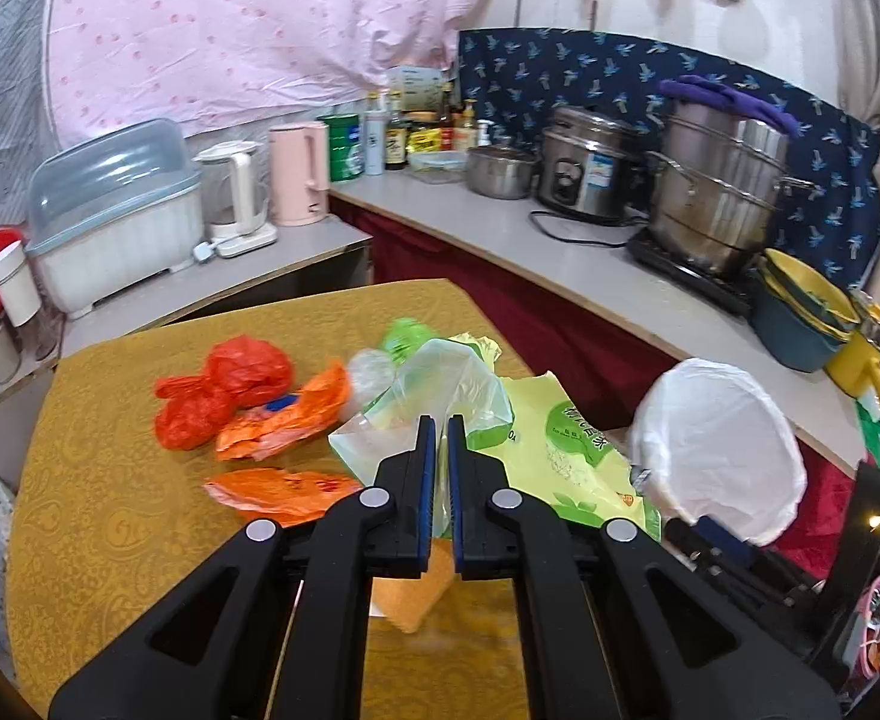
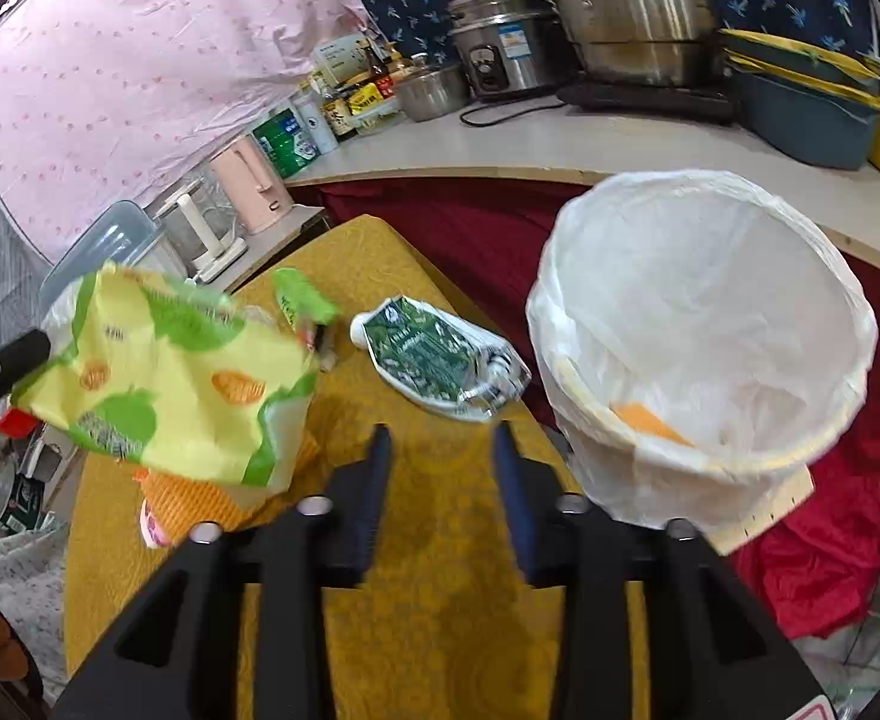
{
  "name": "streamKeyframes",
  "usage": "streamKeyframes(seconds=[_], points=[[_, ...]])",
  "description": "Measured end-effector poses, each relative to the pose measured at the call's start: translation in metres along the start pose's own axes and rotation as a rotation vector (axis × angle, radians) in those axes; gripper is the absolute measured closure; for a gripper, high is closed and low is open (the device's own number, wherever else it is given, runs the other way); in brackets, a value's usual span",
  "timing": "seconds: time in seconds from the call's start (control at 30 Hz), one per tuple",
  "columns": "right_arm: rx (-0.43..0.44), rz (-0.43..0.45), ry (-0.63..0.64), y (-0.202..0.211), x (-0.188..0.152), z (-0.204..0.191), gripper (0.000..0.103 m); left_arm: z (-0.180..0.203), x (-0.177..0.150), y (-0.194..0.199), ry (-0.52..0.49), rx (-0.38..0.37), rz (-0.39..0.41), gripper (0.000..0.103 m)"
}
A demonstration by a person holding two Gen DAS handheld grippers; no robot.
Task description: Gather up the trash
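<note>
**A:** closest thing in the left wrist cam is the left gripper (image 1: 440,420), black with blue pads, and its jaws are pinched down on the yellow-green printed plastic package (image 1: 566,456). In the right wrist cam that same package (image 2: 164,384) hangs lifted off the mustard-yellow patterned tablecloth (image 2: 440,540), left of the bin, with a blurry bit of the left tool at the frame edge beside it.

**B:** and the right gripper (image 2: 442,450)?

**A:** spread apart, nothing between the fingers. It's over the tablecloth just left of the white-lined round trash bin (image 2: 704,324). Between its tips and the bin's rim lies a crumpled dark green and white foil pouch (image 2: 434,354), right at the table edge.

**B:** anything in the bin?

**A:** an orange piece (image 2: 650,423) low against the liner wall. Can't tell what it is.

**B:** rest of the trash?

**A:** all further from the bin (image 1: 716,450) than the package: a pale see-through green bag (image 1: 452,384), then a bright green wrapper (image 1: 407,336), an orange printed bag (image 1: 296,414), a flat orange wrapper (image 1: 284,489), and farthest out a knotted red plastic bag (image 1: 224,390).

**B:** background?

**A:** grey counter (image 1: 560,246) behind the bin with steel pots (image 1: 716,192), a rice cooker (image 1: 584,174) and a pink kettle (image 1: 299,174).
</note>
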State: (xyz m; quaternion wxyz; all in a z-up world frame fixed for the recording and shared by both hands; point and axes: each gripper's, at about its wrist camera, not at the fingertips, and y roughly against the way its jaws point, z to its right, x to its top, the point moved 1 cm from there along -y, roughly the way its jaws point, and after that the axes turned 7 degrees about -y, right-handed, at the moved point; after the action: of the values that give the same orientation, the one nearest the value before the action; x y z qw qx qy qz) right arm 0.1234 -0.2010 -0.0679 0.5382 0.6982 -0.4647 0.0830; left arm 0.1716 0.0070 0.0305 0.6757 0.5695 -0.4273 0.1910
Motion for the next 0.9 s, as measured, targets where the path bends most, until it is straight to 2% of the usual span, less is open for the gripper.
streamKeyframes(seconds=[0.07, 0.13, 0.23, 0.37, 0.6, 0.9], points=[[-0.006, 0.000, 0.029, -0.010, 0.008, -0.005, 0.064, -0.010, -0.003, -0.006, 0.012, 0.019, -0.017, 0.099], [-0.006, -0.006, 0.044, -0.024, 0.017, -0.009, 0.058, -0.020, -0.007, -0.013, 0.026, 0.034, -0.031, 0.099], [-0.044, -0.001, 0.106, -0.040, 0.024, -0.019, 0.055, -0.031, -0.011, -0.019, 0.043, 0.042, -0.044, 0.099], [-0.066, -0.035, 0.079, -0.060, 0.027, -0.010, 0.056, -0.037, -0.013, -0.025, 0.047, 0.046, -0.053, 0.099], [-0.103, -0.068, 0.047, -0.077, 0.020, 0.006, 0.079, -0.037, -0.016, -0.031, 0.052, 0.028, -0.060, 0.099], [-0.085, -0.063, 0.035, -0.078, 0.019, 0.005, 0.081, -0.035, -0.018, -0.029, 0.052, 0.025, -0.060, 0.099]])
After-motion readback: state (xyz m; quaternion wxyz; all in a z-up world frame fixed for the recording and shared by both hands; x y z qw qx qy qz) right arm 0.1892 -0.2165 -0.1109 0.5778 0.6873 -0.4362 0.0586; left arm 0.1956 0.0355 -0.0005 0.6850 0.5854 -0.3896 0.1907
